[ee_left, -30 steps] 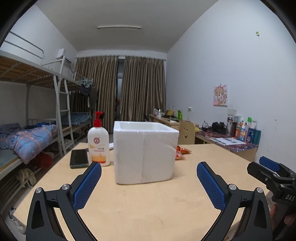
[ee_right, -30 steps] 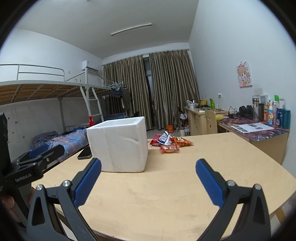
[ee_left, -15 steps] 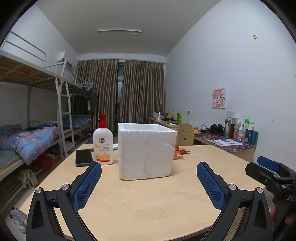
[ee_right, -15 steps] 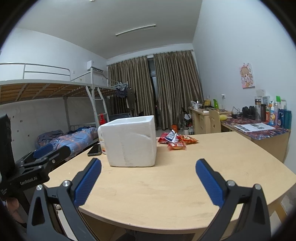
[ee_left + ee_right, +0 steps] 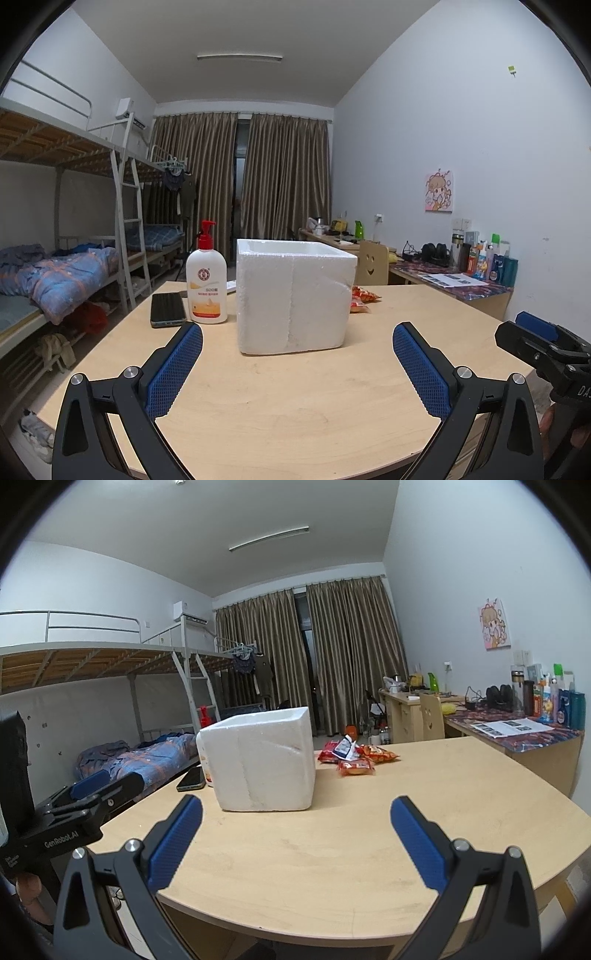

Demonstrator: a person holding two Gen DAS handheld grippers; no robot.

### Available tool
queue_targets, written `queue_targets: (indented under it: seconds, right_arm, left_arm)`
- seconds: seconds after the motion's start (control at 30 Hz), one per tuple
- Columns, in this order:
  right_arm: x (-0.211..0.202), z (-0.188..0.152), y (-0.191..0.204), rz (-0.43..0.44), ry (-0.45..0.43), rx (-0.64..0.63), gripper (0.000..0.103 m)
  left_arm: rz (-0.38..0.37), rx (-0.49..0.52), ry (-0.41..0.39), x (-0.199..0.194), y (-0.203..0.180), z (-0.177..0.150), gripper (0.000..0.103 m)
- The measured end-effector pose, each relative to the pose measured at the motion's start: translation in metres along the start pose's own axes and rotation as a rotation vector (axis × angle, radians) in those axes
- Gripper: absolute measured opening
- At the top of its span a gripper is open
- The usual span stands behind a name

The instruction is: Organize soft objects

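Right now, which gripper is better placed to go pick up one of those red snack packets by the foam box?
Probably the right gripper. The snack packets lie in open view to the right of the foam box. From the left gripper, also open, the box hides most of them.

The room is lit evenly but rather dimly by a ceiling tube lamp (image 5: 239,57), seen switched on above the foam box (image 5: 293,297). A soft, short shadow is cast at the box's base onto the table (image 5: 295,398). No strong glare is seen. Both views are sharp around the box, while walls and ceiling are bent by fisheye distortion and the corners are blacked out by the lens rim.
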State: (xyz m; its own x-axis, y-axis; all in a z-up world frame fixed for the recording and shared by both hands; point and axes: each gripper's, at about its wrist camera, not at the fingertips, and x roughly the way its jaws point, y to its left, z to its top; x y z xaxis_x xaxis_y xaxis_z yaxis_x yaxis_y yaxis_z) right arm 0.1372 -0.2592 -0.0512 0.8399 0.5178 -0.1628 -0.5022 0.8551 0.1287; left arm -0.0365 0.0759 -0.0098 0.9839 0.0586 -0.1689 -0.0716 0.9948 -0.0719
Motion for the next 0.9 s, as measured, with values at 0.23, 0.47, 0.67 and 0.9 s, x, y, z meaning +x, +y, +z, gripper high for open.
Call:
queue_targets:
  seconds: [0.23,0.47,0.67,0.9]
  right_arm:
    - [0.0022,-0.0002,0.0005,0.002,0.009,-0.005,0.103]
    - [0.0050,-0.0004,-0.0001,0.002,0.013,-0.005,0.103]
    - [0.0058,-0.0003,0.0011,0.001,0.015,-0.013,0.103]
    - [0.0062,-0.0001,0.0014,0.003,0.018,-0.015,0.103]
  left_arm:
    - [0.001,0.002,-0.003,-0.0018,0.0007,-0.0006,0.103]
    - [0.002,0.002,-0.010,-0.0038,0.0002,0.0003,0.103]
    - [0.002,0.002,-0.010,-0.0041,0.0003,0.0009,0.103]
    - [-0.001,0.002,-0.009,-0.0044,0.0002,0.0015,0.103]
